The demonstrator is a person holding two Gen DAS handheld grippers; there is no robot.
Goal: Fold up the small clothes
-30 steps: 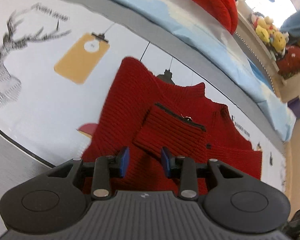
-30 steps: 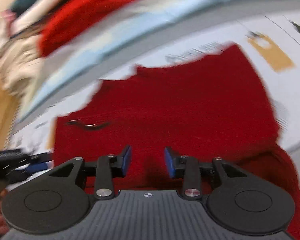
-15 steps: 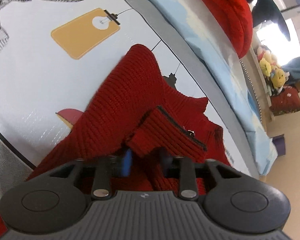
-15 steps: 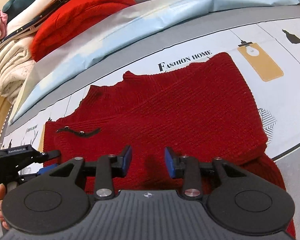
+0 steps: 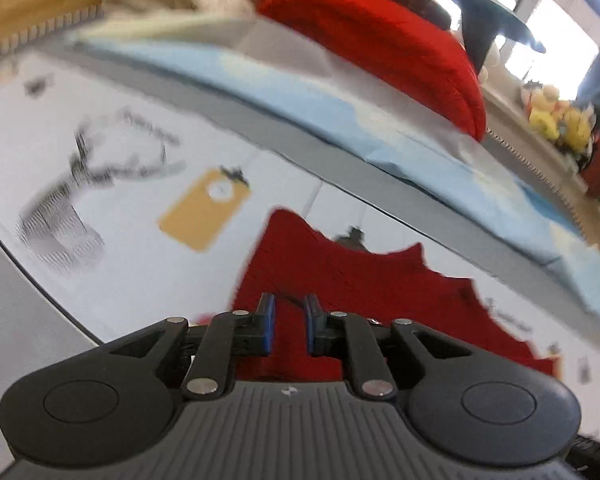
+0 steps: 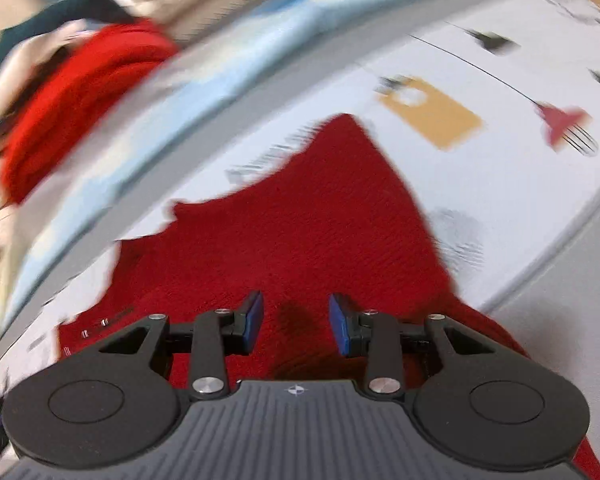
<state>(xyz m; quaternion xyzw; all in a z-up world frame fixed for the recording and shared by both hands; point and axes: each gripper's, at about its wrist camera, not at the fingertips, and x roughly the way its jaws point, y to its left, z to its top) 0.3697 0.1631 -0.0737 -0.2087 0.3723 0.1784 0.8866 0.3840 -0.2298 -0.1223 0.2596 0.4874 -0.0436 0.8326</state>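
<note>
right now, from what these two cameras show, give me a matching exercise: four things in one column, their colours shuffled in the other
Things:
1. sweater laid flat
2. printed tag
3. sheet
4. deer drawing

Colours:
a. light blue
b. grey and black
c. red
d. tan

Pairs: 1-c, 2-d, 3-a, 4-b

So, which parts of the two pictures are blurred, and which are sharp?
Left wrist view: the left gripper is sharp, the printed cloth and red sweater are smeared by motion. Right wrist view: the right gripper is sharp, the background streaks, strongest at the upper left; straight edges bend.
</note>
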